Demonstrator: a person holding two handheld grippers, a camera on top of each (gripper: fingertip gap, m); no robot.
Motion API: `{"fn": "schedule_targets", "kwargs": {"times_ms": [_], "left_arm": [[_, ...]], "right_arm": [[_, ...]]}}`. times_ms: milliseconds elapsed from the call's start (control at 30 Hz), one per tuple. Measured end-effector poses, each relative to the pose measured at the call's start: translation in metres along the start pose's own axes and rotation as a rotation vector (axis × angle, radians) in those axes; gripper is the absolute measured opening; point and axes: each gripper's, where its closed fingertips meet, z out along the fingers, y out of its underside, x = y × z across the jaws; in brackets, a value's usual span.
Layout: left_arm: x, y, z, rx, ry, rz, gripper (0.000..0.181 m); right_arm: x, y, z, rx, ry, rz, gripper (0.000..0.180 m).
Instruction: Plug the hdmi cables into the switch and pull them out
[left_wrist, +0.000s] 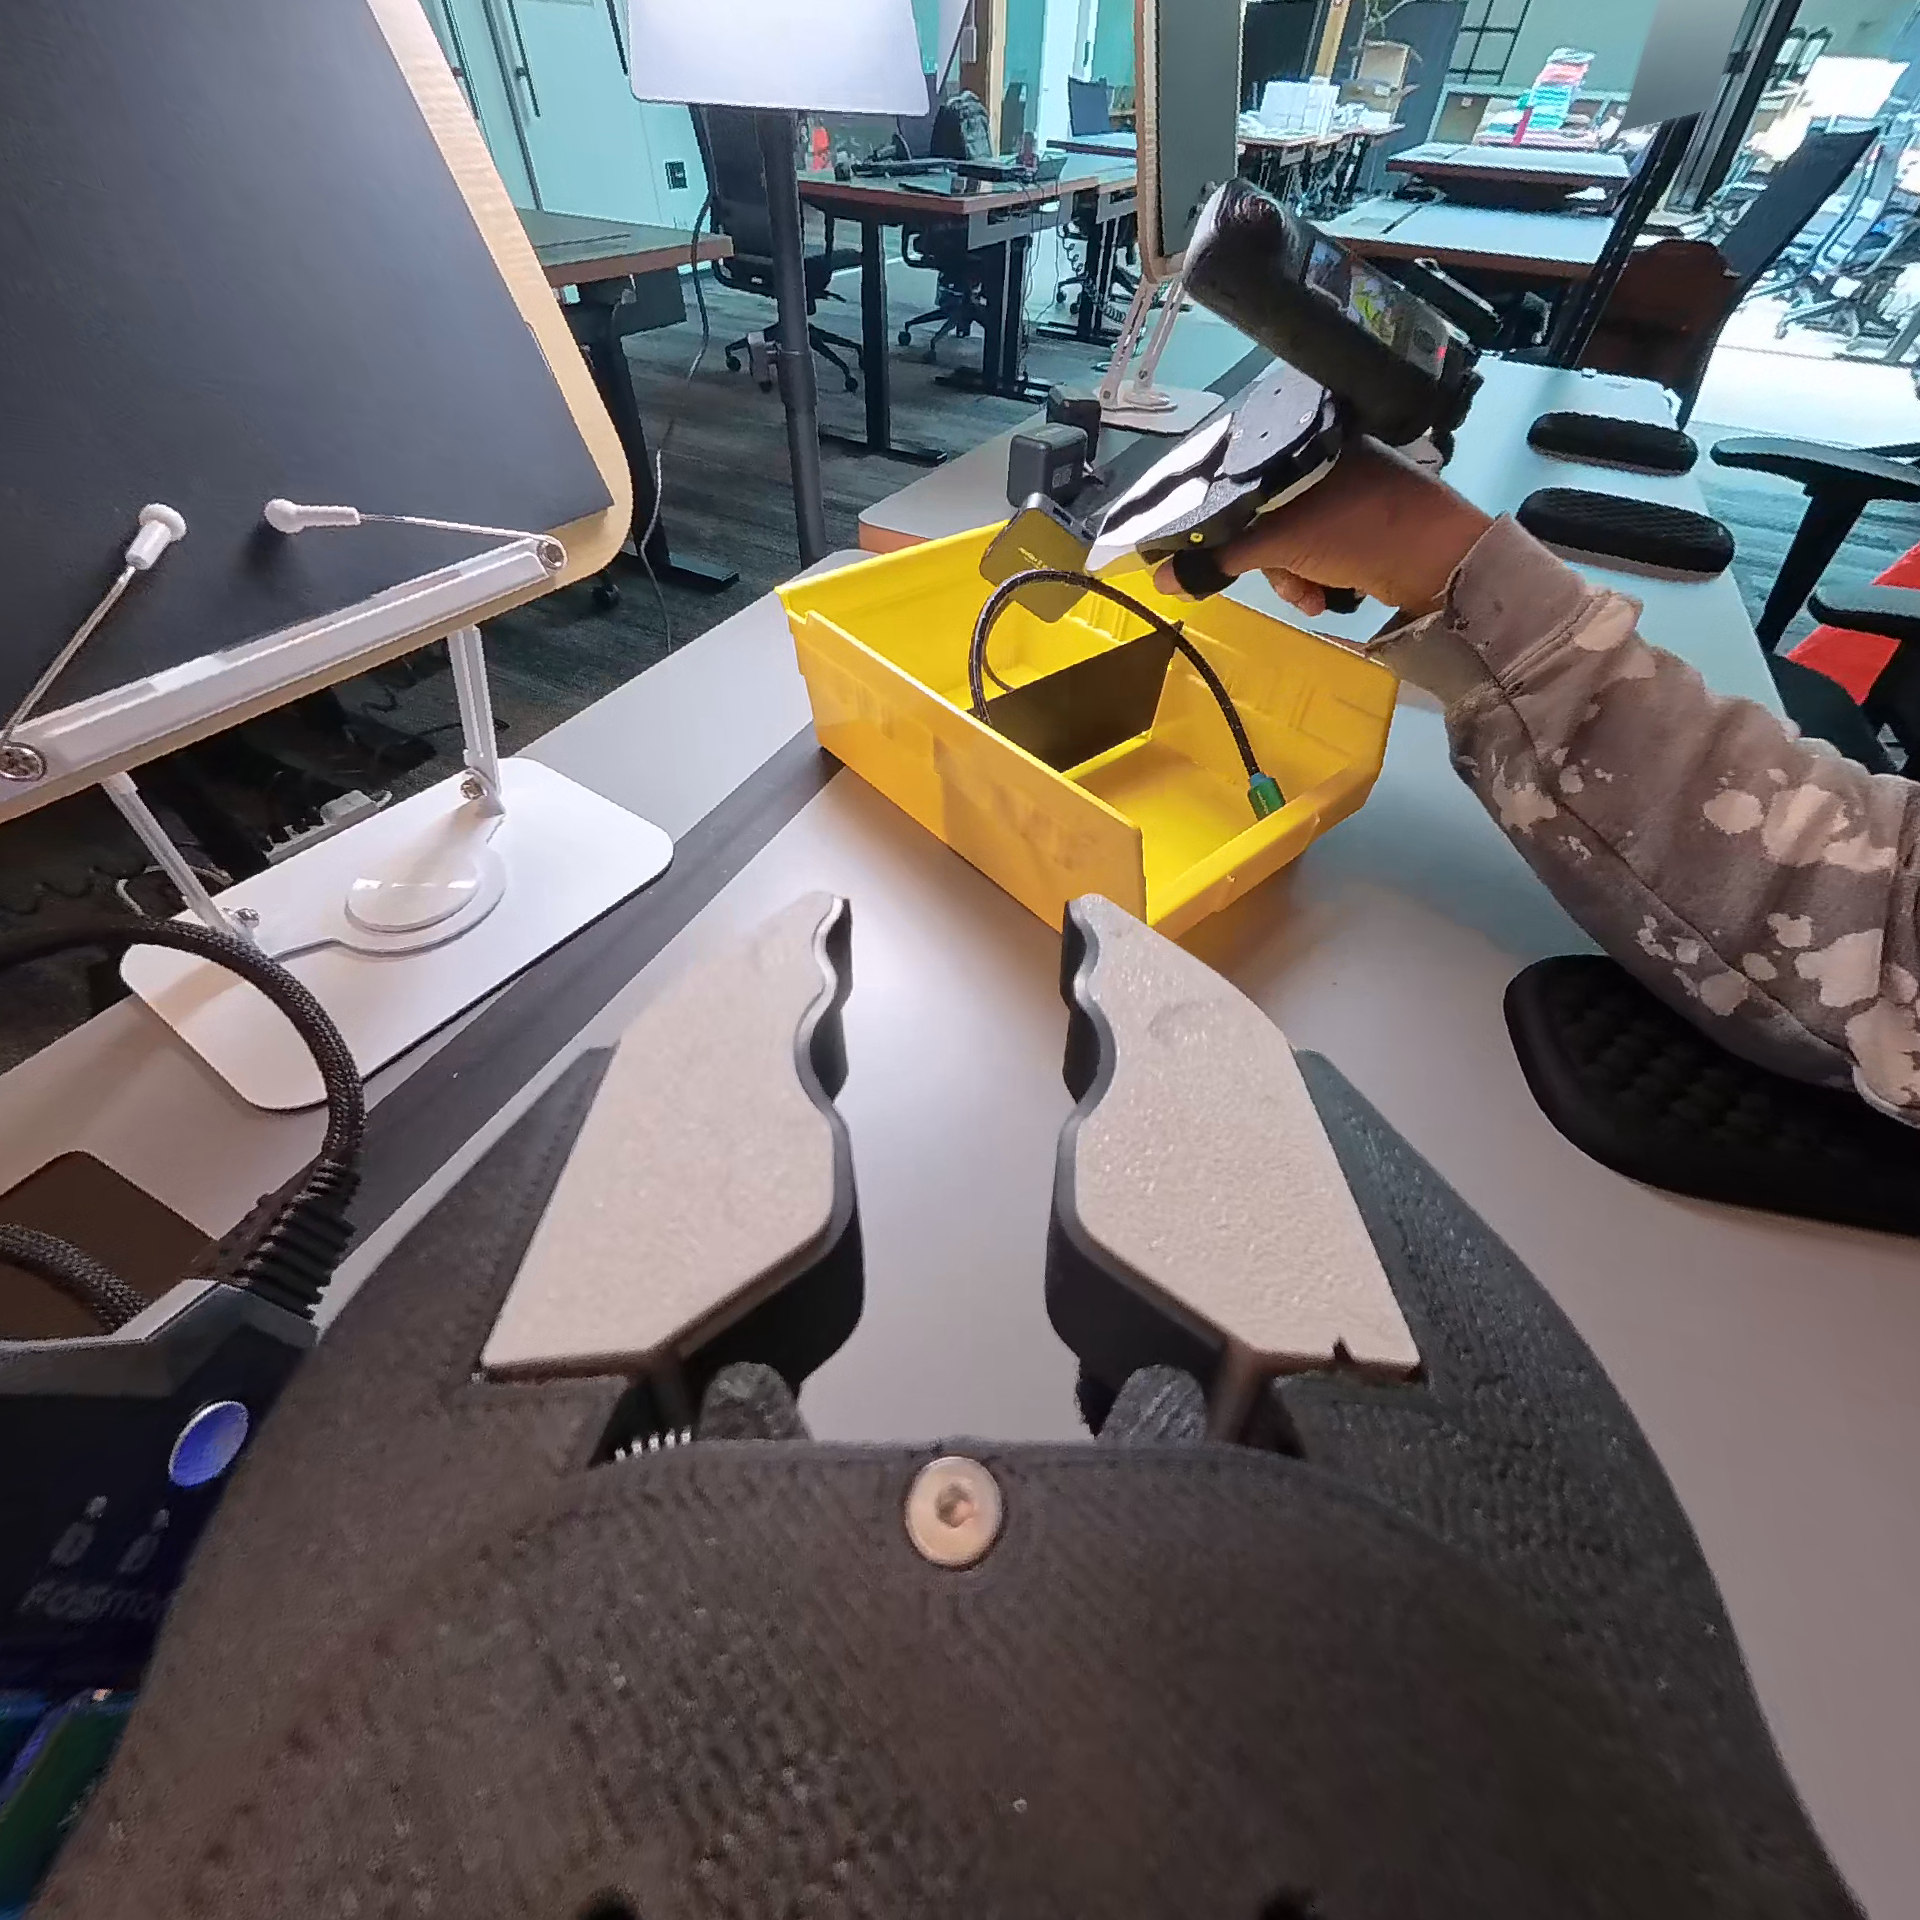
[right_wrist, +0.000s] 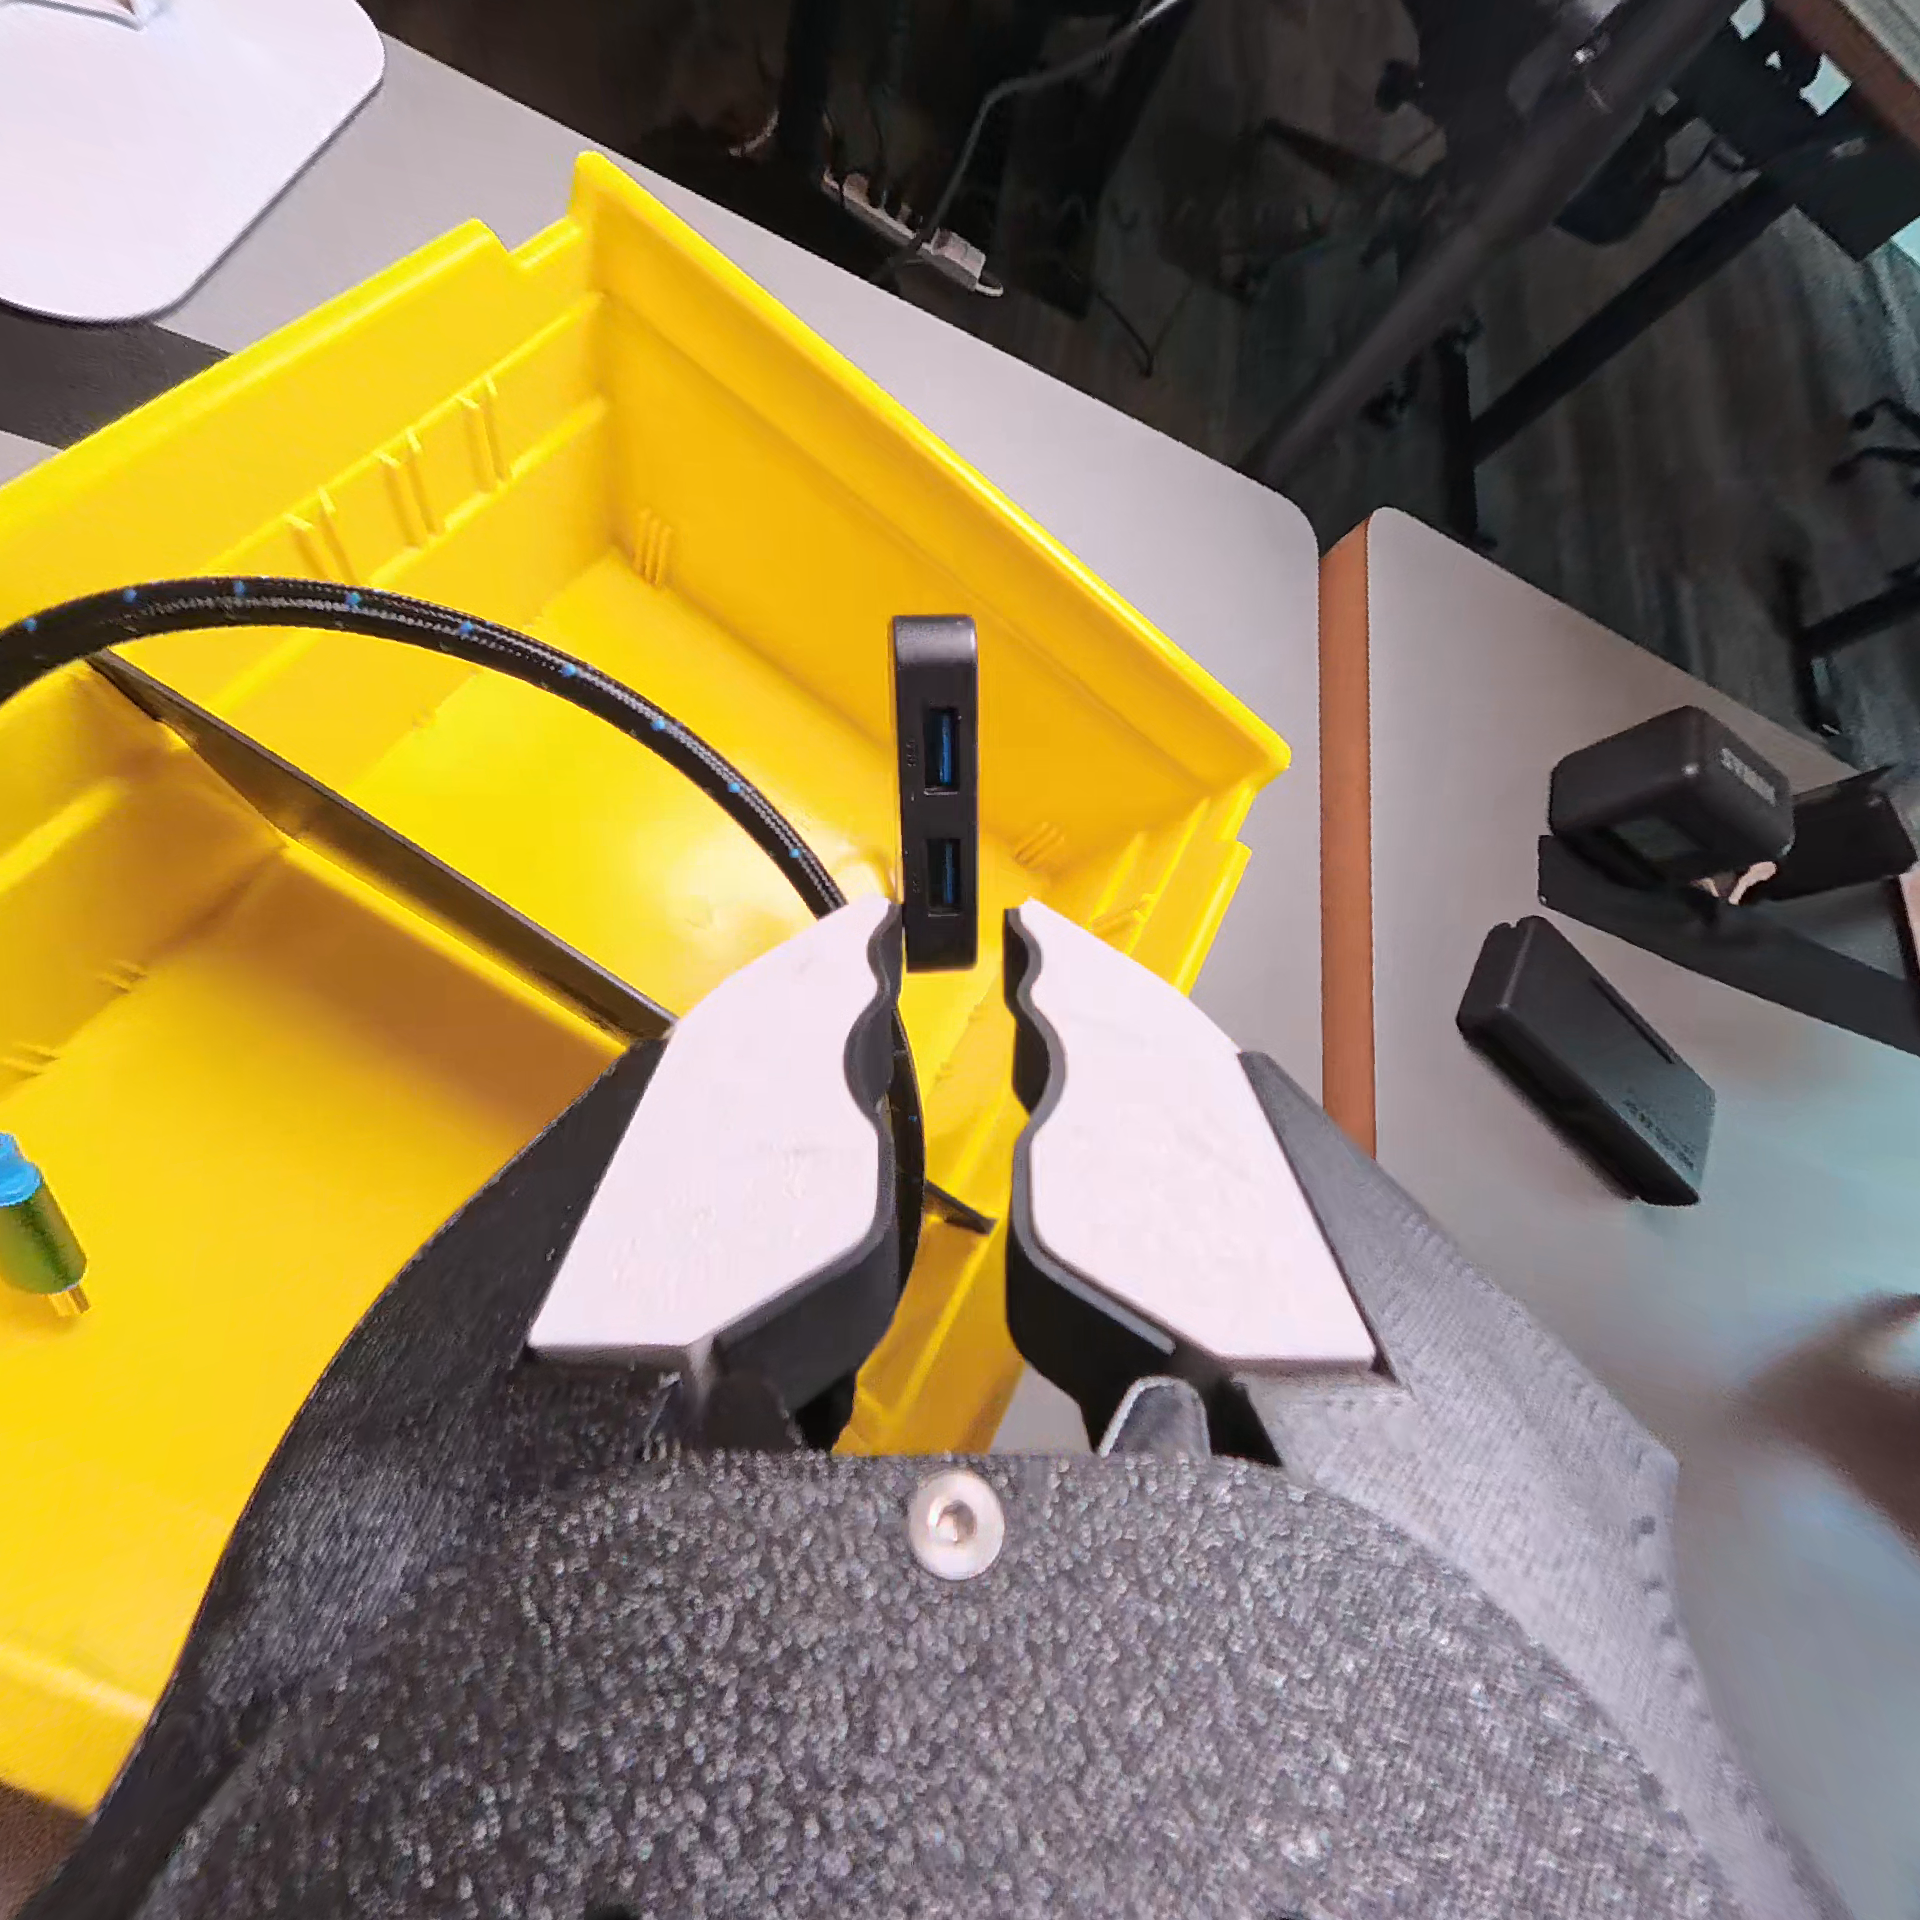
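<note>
Hanging above the yellow bin (left_wrist: 1049, 821), item one: black switch (right_wrist: 937, 790), pinched at its lower end by the right tongs (right_wrist: 948, 940), held clear of the bin walls, likely so its ports can be reached. Long axis runs straight out from the fingertips; two blue ports face the wrist camera. Its braided cable (right_wrist: 436, 623) loops down to a green plug (left_wrist: 1265, 794) inside the bin. Item two: left tongs (left_wrist: 954, 940), wide apart, empty, low over the bench (left_wrist: 1299, 1039).
</note>
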Motion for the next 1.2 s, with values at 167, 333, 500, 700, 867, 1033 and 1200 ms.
{"fn": "schedule_targets", "kwargs": {"times_ms": [167, 333, 500, 700, 867, 1033, 1200], "left_arm": [[-0.002, 0.001, -0.001, -0.004, -0.006, -0.009, 0.039], [-0.006, 0.001, -0.003, -0.010, -0.025, -0.010, 0.039], [-0.012, -0.001, -0.009, -0.007, -0.061, -0.003, 0.040], [-0.039, -0.007, -0.034, 0.023, -0.179, 0.001, 0.039], [-0.081, -0.011, -0.079, 0.073, -0.374, -0.027, 0.038], [-0.108, 0.006, -0.103, 0.006, -0.507, -0.018, 0.038], [-0.122, 0.036, -0.087, -0.182, -0.457, 0.037, 0.046]], "right_arm": [[0.006, -0.010, -0.020, 0.051, -0.016, 0.047, 0.037], [0.008, -0.075, -0.084, 0.439, -0.011, 0.130, 0.039], [-0.017, -0.123, -0.156, 0.787, -0.079, 0.155, 0.038], [-0.076, -0.149, -0.195, 0.999, -0.250, 0.165, 0.036], [-0.134, -0.156, -0.195, 1.026, -0.402, 0.169, 0.035], [-0.178, -0.154, -0.193, 1.001, -0.502, 0.127, 0.036], [-0.195, -0.152, -0.200, 1.007, -0.551, 0.093, 0.035]]}}
